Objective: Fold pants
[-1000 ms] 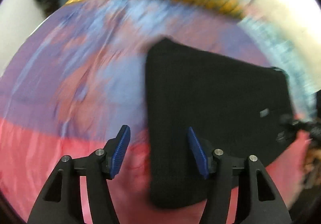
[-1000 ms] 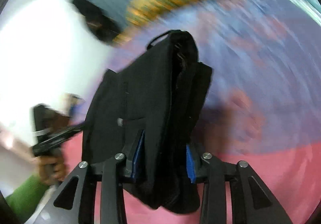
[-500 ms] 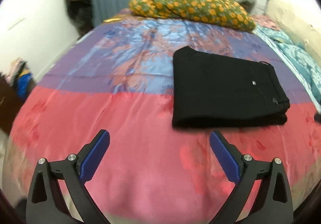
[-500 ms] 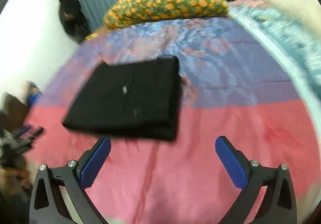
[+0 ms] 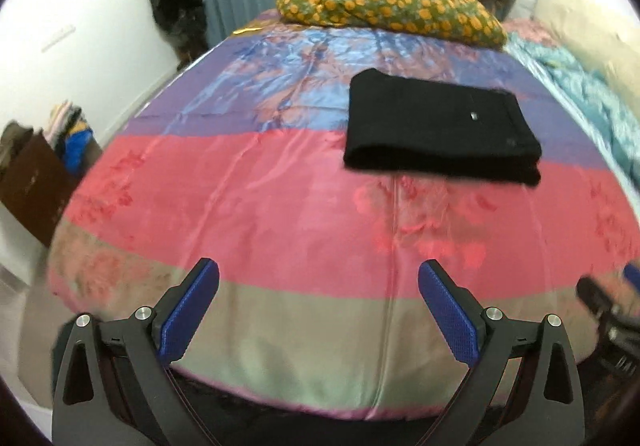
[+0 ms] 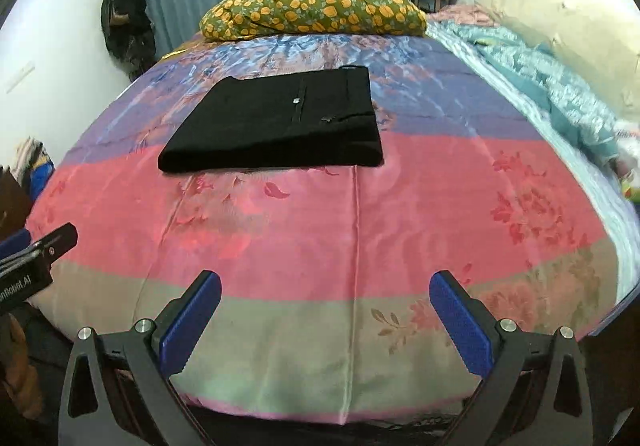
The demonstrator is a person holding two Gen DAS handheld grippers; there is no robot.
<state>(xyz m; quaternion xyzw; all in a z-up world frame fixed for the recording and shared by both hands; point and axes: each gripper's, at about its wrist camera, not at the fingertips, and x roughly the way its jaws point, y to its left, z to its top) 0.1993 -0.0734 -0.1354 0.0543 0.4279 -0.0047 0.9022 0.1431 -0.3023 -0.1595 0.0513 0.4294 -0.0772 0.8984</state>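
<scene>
A: How do the two tools stand?

B: The left hand-held gripper is spread wide, its blue pads over the near edge of the bed with nothing between them and touching nothing. The right hand-held gripper is the same: released, jaws far apart, only the bedspread showing between its pads.

A: And the pants?

B: The black pants lie folded into a flat rectangle on the bed, well beyond both tools, across the line where the pink band meets the purple one. From the left wrist they sit far and to the right; from the right wrist, far and to the left. A small pale button shows on top. Past them, at the far end, lies a green pillow with orange flowers, and a teal blanket runs down the right side.

A: What differs from a second ago?

B: Then the right jaws were clamped on the bundled pants, lifted off the bed, and the left jaws stood narrower right at the cloth. Both pairs have since opened, the pants now rest free, and both tools have drawn back to the near edge of the bed. The left tool's tip shows at the right wrist view's left edge.
</scene>
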